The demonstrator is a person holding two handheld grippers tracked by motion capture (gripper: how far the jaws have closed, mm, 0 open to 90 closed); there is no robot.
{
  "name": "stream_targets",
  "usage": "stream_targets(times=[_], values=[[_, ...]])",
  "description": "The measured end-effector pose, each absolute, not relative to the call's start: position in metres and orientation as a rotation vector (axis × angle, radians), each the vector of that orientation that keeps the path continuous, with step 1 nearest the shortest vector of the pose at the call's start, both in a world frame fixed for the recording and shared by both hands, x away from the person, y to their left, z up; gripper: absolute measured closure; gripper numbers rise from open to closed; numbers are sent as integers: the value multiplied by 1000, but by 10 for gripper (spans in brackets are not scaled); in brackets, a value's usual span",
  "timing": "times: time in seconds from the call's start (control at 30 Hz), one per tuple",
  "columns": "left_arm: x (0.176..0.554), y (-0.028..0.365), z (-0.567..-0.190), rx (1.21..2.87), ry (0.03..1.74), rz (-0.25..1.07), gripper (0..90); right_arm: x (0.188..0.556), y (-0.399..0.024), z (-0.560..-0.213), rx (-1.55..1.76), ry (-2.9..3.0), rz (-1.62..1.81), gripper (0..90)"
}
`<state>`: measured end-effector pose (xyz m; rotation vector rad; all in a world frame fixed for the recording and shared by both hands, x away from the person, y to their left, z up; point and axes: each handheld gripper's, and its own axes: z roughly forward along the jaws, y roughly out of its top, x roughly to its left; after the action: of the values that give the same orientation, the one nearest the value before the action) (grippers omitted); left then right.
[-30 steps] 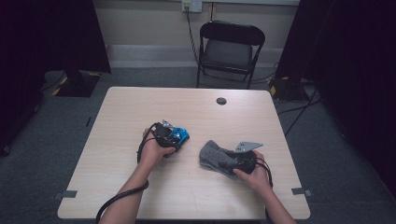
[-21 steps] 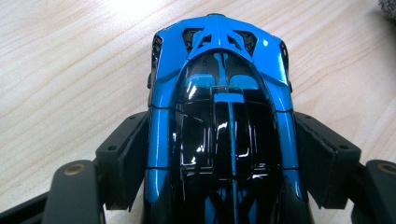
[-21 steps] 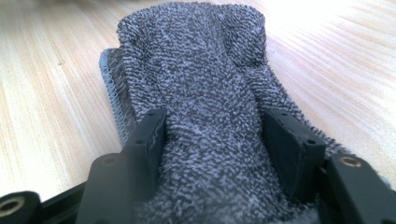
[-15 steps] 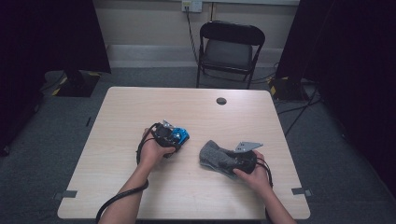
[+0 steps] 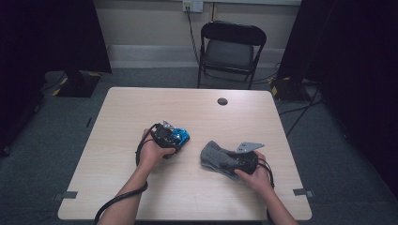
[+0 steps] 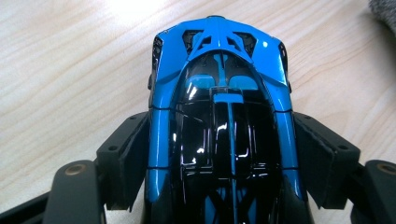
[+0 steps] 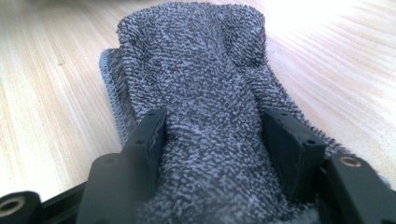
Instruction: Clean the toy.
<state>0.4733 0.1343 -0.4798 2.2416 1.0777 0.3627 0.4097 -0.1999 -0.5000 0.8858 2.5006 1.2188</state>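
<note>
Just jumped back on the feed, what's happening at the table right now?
A person works two handheld grippers at the wooden table. The left gripper has its jaws around a blue and black toy car, clamped along its sides. The right gripper is closed on a bunched grey towel lying on the tabletop. Car and towel sit apart.

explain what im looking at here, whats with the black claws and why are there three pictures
A person sits at a wooden table holding a hand-held gripper in each hand. One picture comes from a fixed camera above the table; the other two come from cameras riding on each gripper, looking along its two black jaws. The left gripper has a blue and black toy car between its jaws, with the pads against the car's sides. The right gripper is closed on a bunched grey towel. A small dark round thing lies near the table's far edge, and a folding chair stands behind the table.
</note>
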Motion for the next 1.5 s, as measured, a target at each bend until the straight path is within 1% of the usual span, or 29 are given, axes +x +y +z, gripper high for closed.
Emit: stream_targets(times=[0.17,0.3,0.37,0.43,0.53,0.67,0.83,1.03,1.23,1.37,1.5], values=[[470,133,-474,2235,1065,339,260,410,-200,-500,888,2499,1218,414],[464,132,-469,2241,1024,322,260,409,-199,-500,894,2486,1204,450],[459,131,-466,2243,998,317,260,409,-199,-500,905,2475,1199,501],[454,130,-464,2244,973,312,260,409,-199,-500,928,2458,1194,588],[446,128,-460,2249,918,305,260,408,-198,-500,973,2425,1189,693],[436,126,-457,2250,877,280,261,409,-196,-499,1054,2390,1189,738],[427,124,-456,2230,839,254,260,417,-196,-492,1152,2356,1154,755],[420,121,-448,2219,786,249,260,439,-193,-466,1218,2282,1205,756],[415,117,-442,2205,755,238,260,457,-163,-448,1160,2290,1170,755],[413,114,-439,2199,738,235,260,460,-142,-445,1115,2312,1149,754],[415,117,-438,2185,756,235,260,456,-128,-446,1044,2370,1151,754]])
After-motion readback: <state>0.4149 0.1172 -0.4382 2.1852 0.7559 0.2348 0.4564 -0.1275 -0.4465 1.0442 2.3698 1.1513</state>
